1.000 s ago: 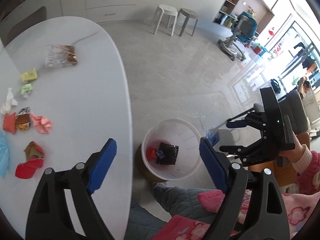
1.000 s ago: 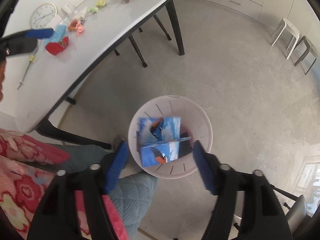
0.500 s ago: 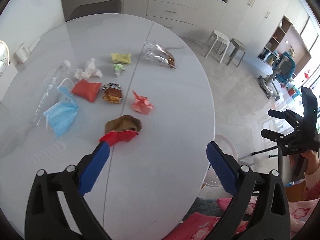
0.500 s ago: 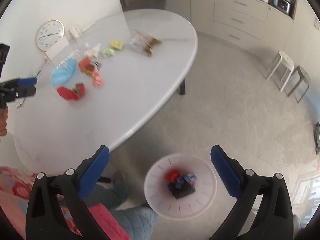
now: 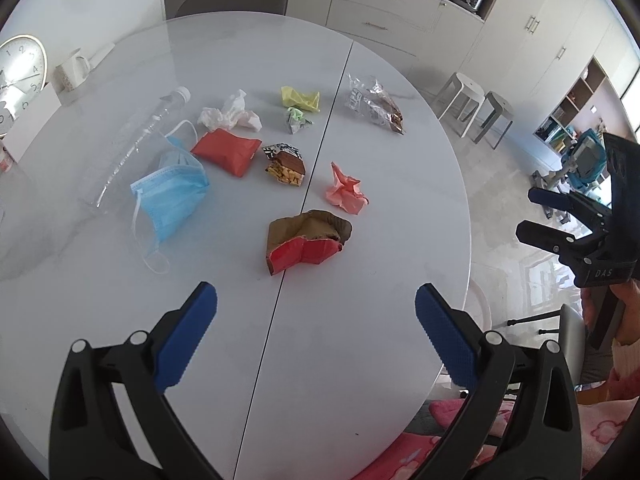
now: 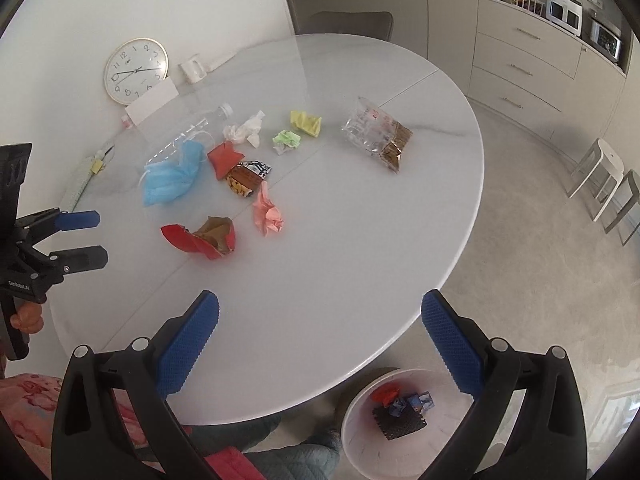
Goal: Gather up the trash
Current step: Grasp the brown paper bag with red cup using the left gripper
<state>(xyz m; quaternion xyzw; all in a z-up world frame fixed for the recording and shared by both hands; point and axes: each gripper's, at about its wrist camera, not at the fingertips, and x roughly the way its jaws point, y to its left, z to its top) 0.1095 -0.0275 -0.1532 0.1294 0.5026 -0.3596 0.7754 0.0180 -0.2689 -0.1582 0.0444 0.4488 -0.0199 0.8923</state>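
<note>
While both jaws gape with nothing between them, the left gripper (image 5: 316, 322) and right gripper (image 6: 320, 332) hang over the white table's (image 5: 340, 360) near edge. The white bin (image 6: 360, 440) holding scraps stands on the floor below. Farther on lie a red-and-brown wrapper (image 5: 306, 240), pink paper (image 5: 346, 194) and a blue mask (image 5: 172, 196).

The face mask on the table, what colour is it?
Light blue with white ear loops; the mask shows best in the left wrist view.
</note>
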